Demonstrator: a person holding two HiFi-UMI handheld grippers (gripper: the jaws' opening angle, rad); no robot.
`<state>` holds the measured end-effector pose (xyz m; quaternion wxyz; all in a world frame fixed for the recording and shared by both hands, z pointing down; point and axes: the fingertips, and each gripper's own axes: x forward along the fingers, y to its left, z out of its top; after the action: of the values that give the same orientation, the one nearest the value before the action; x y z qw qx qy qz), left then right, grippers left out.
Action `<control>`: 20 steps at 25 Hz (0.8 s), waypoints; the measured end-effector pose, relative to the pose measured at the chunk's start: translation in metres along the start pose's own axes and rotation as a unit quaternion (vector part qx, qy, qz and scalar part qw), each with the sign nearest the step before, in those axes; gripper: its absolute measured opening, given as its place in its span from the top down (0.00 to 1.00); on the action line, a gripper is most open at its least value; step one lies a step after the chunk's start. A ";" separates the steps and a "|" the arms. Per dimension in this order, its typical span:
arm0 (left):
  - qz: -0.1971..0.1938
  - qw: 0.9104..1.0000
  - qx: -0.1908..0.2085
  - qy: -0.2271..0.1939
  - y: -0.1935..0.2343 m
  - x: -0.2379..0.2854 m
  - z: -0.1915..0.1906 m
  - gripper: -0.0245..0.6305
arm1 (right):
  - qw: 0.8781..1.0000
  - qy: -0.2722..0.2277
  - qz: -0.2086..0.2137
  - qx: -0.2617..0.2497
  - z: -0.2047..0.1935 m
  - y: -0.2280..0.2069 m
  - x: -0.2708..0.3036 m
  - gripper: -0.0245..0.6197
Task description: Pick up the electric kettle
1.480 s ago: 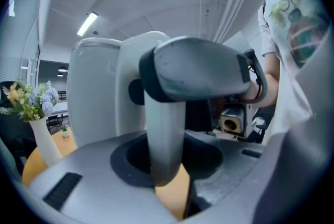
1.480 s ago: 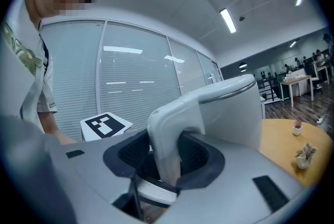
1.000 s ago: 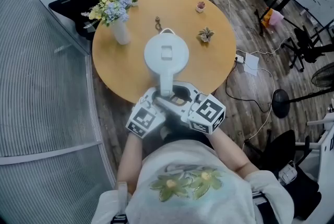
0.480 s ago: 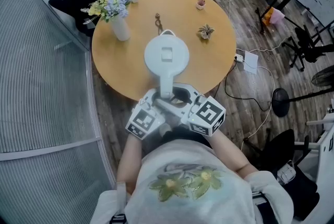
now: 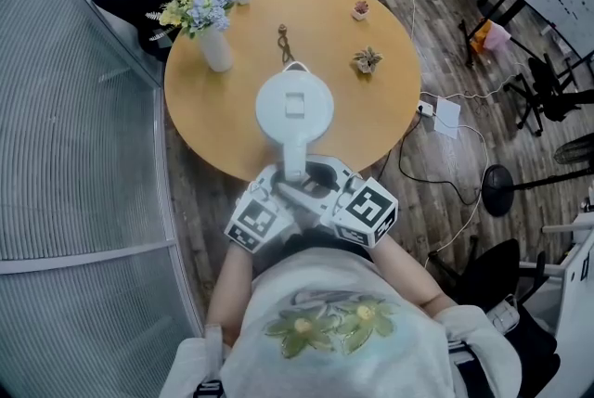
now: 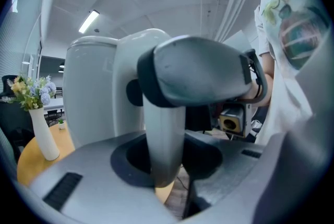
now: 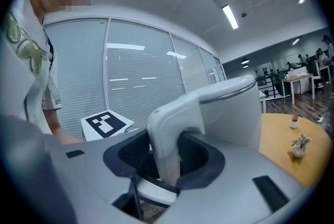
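Observation:
A white electric kettle (image 5: pixel 295 106) is over the round wooden table (image 5: pixel 371 122), its handle (image 5: pixel 293 157) pointing toward me. My left gripper (image 5: pixel 286 186) comes in from the lower left. It is shut on the handle's upright part (image 6: pixel 164 150), with the kettle body (image 6: pixel 96 92) just behind. My right gripper (image 5: pixel 317 182) comes in from the lower right, and its jaws stand open around the same handle (image 7: pixel 166 157), with a gap showing beside one pad. The jaws hide the kettle's base, so I cannot tell whether it rests on the table.
A white vase of flowers (image 5: pixel 213 44) stands at the table's left. Two tiny potted plants (image 5: pixel 367 60) (image 5: pixel 360 10) and a small dark object (image 5: pixel 283 42) sit beyond the kettle. A glass partition (image 5: pixel 74 164) runs along the left. Cables and a power strip (image 5: pixel 444 113) lie on the floor at right.

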<state>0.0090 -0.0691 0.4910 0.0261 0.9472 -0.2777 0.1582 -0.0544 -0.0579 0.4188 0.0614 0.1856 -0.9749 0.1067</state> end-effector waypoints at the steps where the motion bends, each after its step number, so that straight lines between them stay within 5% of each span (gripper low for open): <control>1: 0.001 1.000 -0.002 0.001 0.001 0.001 0.000 0.79 | 1.000 0.001 0.003 0.001 0.000 -0.001 0.000 0.68; 20: 0.035 0.998 -0.039 0.033 -0.027 0.008 -0.009 0.80 | 0.998 0.032 0.059 0.021 -0.017 0.011 -0.021 0.68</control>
<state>0.0271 -0.0494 0.5031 0.0665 0.9294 -0.3159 0.1792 -0.0376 -0.0369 0.4302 0.0822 0.1258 -0.9792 0.1364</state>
